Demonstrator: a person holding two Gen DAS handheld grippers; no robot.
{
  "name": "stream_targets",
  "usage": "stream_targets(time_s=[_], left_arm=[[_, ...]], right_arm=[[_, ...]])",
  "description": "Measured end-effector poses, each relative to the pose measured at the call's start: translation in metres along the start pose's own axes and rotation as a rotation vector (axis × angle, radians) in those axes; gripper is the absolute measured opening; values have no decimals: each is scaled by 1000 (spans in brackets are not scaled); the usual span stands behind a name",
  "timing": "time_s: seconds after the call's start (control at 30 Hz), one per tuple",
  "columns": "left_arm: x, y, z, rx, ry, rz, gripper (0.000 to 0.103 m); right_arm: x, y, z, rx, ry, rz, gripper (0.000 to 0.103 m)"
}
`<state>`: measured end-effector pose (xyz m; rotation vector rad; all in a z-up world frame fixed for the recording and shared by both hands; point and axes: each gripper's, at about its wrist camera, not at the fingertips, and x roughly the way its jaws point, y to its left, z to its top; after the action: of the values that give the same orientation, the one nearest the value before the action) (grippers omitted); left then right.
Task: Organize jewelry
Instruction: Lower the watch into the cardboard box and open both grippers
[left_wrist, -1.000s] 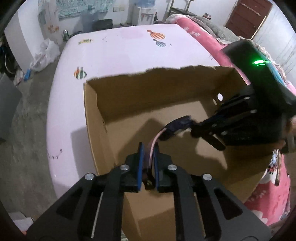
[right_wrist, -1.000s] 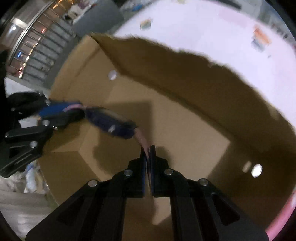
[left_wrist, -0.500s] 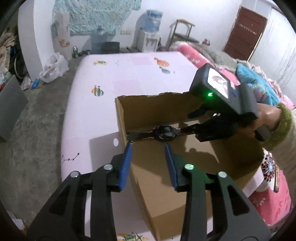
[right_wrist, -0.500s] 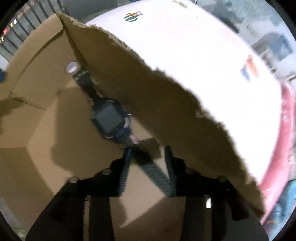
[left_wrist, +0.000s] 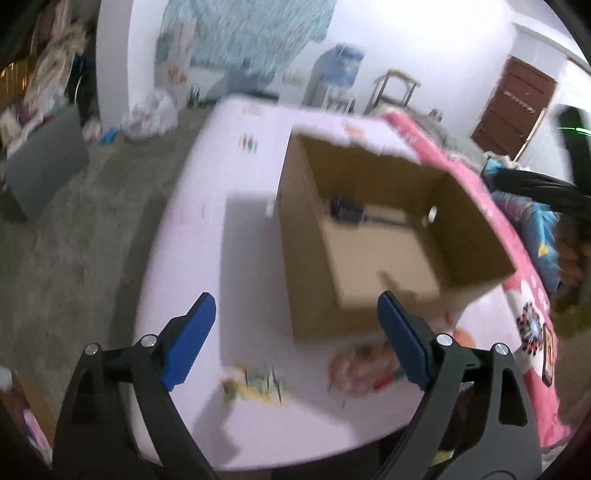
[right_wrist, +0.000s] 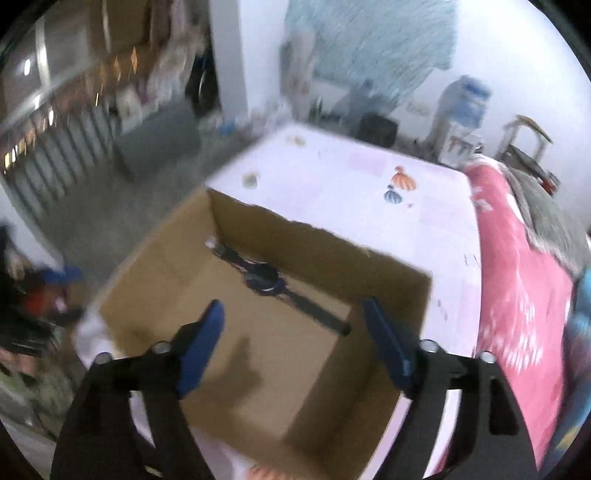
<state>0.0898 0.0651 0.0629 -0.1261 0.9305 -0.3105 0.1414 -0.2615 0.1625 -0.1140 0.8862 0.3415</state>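
Observation:
A dark wristwatch (right_wrist: 264, 282) with its strap stretched out lies on the floor of an open cardboard box (right_wrist: 391, 280), against the far wall. In the left wrist view the same watch (left_wrist: 347, 210) shows as a dark blur inside the box (left_wrist: 306, 236). My left gripper (left_wrist: 295, 321) hangs above the pale pink table, short of the box, its jaws opening wide with nothing between them. My right gripper (right_wrist: 293, 321) is raised over the box's near side, jaws also opening and empty. Both views are motion-blurred.
The box stands on a pale pink table (right_wrist: 332, 173) with small printed pictures. A pink bedcover (right_wrist: 517, 280) runs along the right. Beyond are a grey floor, a water dispenser (left_wrist: 336, 74) and a brown door (left_wrist: 513, 107). The other gripper's dark body (left_wrist: 546, 184) shows at the right edge.
Both grippers let go of the watch, which now lies flat in the box. Both opened wide and drew back, the right one rising above the box.

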Motion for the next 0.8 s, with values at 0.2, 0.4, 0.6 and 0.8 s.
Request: stream_targets(time_s=[0.2, 0.4, 0.6, 0.8], left_arm=[[48, 4, -43, -36, 120, 101, 86], [70, 6, -47, -23, 103, 148, 93], [75, 4, -53, 52, 73, 170, 95], [69, 3, -57, 37, 62, 161, 95]], right_arm=[[-2, 37, -108, 109, 65, -173, 94], [-6, 59, -156, 152, 93, -340, 96], [-5, 65, -167, 160, 26, -236, 96], [2, 77, -163, 111, 1, -137, 96]])
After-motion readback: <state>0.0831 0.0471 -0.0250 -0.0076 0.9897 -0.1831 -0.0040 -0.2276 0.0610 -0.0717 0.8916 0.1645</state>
